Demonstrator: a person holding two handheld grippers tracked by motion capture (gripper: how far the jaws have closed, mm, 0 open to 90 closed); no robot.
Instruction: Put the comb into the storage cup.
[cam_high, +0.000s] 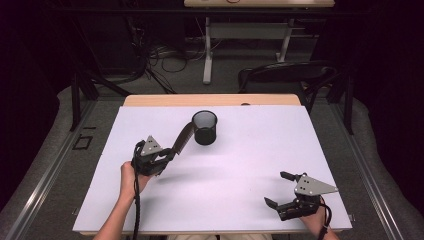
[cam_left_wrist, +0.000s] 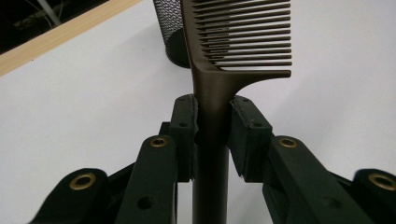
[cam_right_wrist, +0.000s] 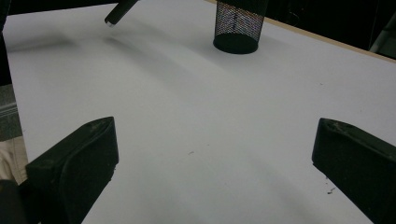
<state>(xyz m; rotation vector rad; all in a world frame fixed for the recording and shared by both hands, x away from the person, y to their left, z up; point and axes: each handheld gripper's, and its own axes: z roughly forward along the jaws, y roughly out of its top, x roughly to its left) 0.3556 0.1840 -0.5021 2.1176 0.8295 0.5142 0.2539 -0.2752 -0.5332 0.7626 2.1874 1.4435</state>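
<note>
A white sheet (cam_high: 240, 200) covered the table, leaving a strip of pale wood (cam_high: 210, 100) bare along the far edge. The sheet was plain and carried little. Beyond the far edge the room was dark: grey floor, a tangle of cables (cam_high: 165, 60), the white legs of a second desk (cam_high: 207, 55), and a black chair (cam_high: 285, 75) near the table's far right corner.

A black mesh cup (cam_high: 205, 127) stood upright on the sheet, closer to the far edge than to the near one and a little left of the middle.

The left gripper (cam_high: 167, 155) was raised over the left half of the table, between the near edge and the cup. Its jaws were clenched on the handle of a brown comb (cam_high: 182, 140). In the left gripper view the pads (cam_left_wrist: 184, 126) pressed both sides of the handle just below where the teeth began. The comb's long axis ran from the gripper up and away toward the far edge, slanting toward the cup, with the toothed end leading and close beside the cup's rim. Whether the comb touched the cup could not be told.

The right gripper (cam_high: 280, 189) sat low near the table's near right corner, its jaws spread wide with only bare sheet between them.
</note>
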